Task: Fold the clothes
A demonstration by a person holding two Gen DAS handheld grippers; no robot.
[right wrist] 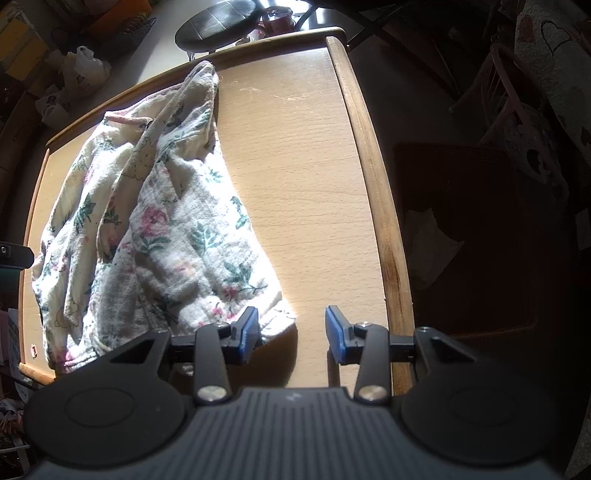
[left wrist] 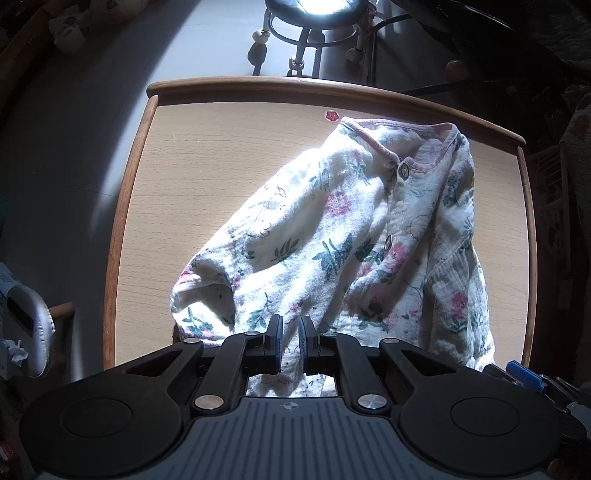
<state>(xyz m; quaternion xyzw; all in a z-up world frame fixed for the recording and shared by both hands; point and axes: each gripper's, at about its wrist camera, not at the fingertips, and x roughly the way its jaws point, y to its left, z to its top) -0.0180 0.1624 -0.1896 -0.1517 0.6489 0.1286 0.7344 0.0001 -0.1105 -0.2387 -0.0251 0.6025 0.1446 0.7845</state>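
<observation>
The left gripper (left wrist: 290, 334) has its blue pads nearly together, pinching a fold of the shirt (left wrist: 343, 236) that runs up between them toward the camera. From that pinch the floral cloth spreads away over the table (left wrist: 207, 155): a sleeve bunches to the left, the buttoned front and pink-trimmed collar lie toward the far edge, close to a small pink sticker (left wrist: 331, 115). The right gripper (right wrist: 291, 330) stands with its fingers spread and nothing clamped (the shirt's near corner lies just inside its left pad (right wrist: 248, 328), whether touching it cannot be told, while the right pad hangs over bare wood). In that view the shirt (right wrist: 166, 229) lies crumpled on the left half of the table (right wrist: 314, 166), one sleeve trailing to the far edge. Beyond the table stands a stool (left wrist: 314, 11) on castors.
</observation>
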